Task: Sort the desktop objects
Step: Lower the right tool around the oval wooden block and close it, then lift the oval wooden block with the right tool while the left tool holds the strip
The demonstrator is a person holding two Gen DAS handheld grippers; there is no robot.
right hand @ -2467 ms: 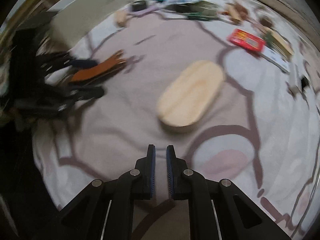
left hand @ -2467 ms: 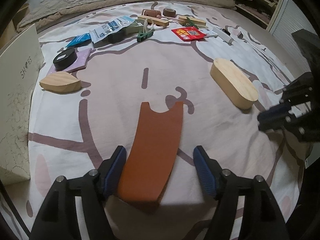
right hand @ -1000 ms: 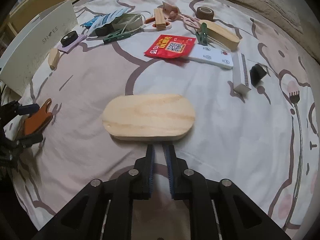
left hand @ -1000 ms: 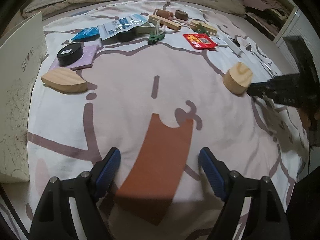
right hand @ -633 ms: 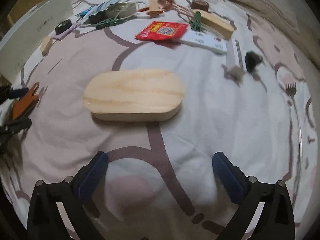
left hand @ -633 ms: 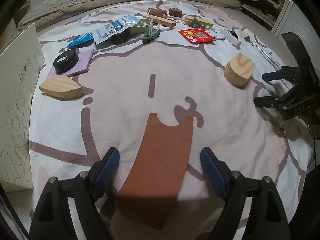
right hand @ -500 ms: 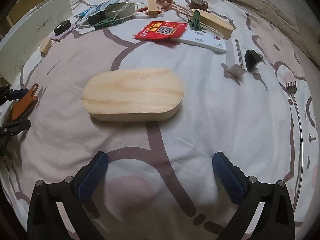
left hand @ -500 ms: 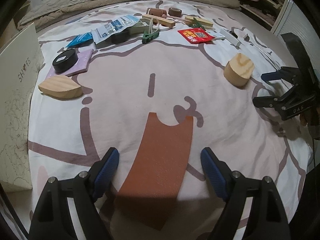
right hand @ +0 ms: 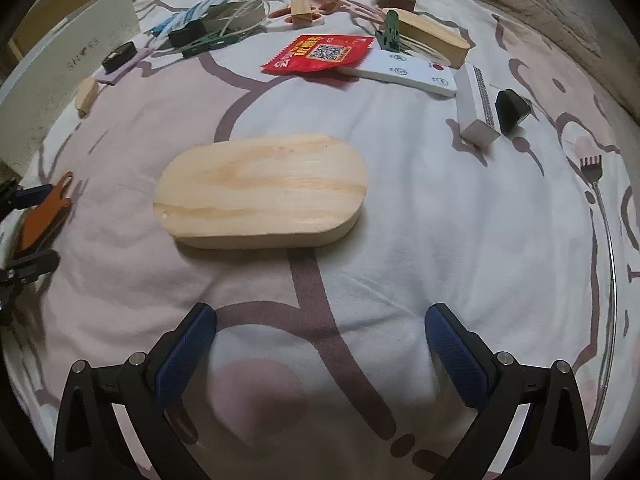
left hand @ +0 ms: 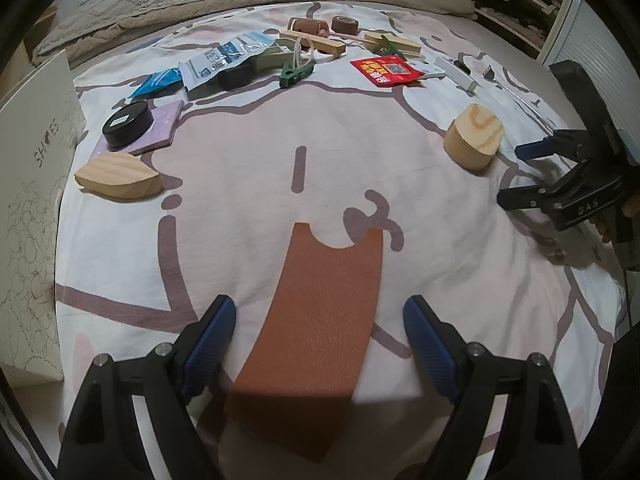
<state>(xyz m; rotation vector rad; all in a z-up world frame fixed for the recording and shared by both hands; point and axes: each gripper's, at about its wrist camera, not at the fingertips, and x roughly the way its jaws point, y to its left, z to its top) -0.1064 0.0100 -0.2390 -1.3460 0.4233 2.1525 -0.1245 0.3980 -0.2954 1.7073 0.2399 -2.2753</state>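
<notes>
**Both grippers wide, two pieces waiting on the bed**

While the sorting is unfinished, the two pieces nearest the grippers read as the next picks. At far left a white shoe box (left hand: 32, 216) stands on edge; just beside it lie a leaf-shaped wooden block (left hand: 118, 178) and a black round tin (left hand: 128, 124) on a purple tile (left hand: 164, 128). The left gripper (left hand: 320, 344) has its jaws spread, pinching nothing, and the brown leather piece (left hand: 320, 328) lies flat between them, pads clear on both sides, probably lined up for a grasp. Further right, the right gripper (right hand: 320, 344) stands spread too and empty, the oval wooden block (right hand: 260, 190) just ahead of it, its long side across the jaws. Beyond, a red packet (right hand: 320, 54) overlaps a white remote (right hand: 404, 70). Everything rests on a soft patterned bedsheet (right hand: 440, 220), with pillows at the headboard end, so thin items may sink and resist pinching
</notes>
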